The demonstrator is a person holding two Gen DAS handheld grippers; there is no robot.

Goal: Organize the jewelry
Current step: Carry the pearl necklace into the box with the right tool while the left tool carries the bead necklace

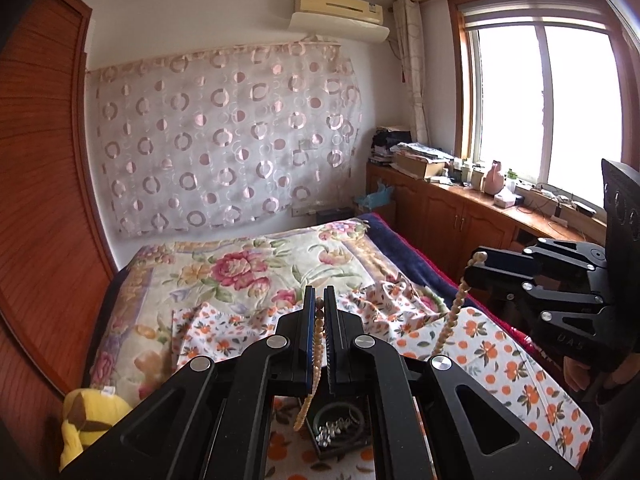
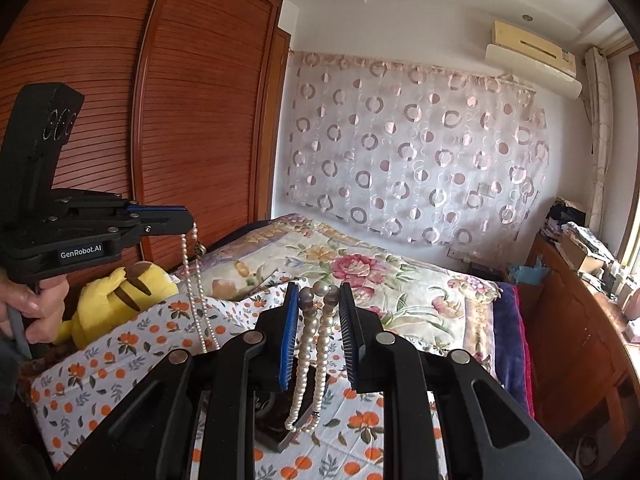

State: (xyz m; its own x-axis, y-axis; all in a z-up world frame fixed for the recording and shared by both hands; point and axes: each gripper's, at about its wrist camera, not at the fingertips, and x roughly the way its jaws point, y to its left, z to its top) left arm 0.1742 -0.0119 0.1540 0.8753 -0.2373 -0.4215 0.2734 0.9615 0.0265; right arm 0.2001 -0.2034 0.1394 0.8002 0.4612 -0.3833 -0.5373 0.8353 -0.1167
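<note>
A pearl necklace (image 2: 310,344) hangs in the air above the bed, strung between two grippers. The left gripper (image 1: 319,312) is pinching one part of the strand; the right gripper (image 2: 319,300) is slightly spread, with the loop draped between its fingers (not clearly clamped). Below sits a dark jewelry tray (image 1: 340,436) on the orange-print cloth (image 2: 120,360). The strand could probably slip off the right gripper, or snag while lowered. Open bed lies ahead; the cloth's near edge is close.
</note>
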